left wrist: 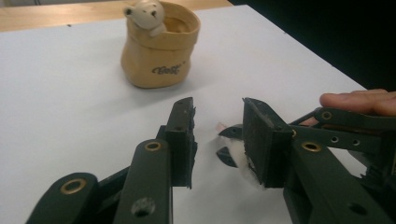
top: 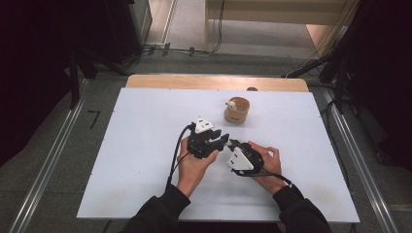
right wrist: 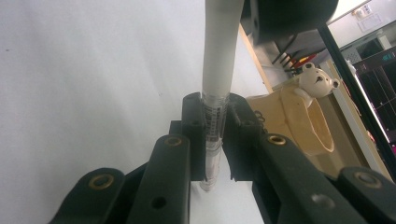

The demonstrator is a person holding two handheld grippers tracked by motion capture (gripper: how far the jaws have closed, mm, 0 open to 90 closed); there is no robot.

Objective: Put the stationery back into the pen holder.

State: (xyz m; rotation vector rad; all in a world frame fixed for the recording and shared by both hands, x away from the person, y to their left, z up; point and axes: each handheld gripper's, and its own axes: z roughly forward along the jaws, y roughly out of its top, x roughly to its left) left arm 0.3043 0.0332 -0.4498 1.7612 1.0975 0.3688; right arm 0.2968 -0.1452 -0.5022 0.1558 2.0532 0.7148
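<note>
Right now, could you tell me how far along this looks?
Done: the right gripper is clamped on a white pen. In hand: the open left gripper faces the pen's far end, apparently about to grip it. Left: the bear pen holder still looks empty, the pen well short of it.

Tan pot (top: pixel 236 111), cream bear (left wrist: pixel 145 15); white pen (right wrist: pixel 218 51); white table (top: pixel 145 145); black jaws.
</note>
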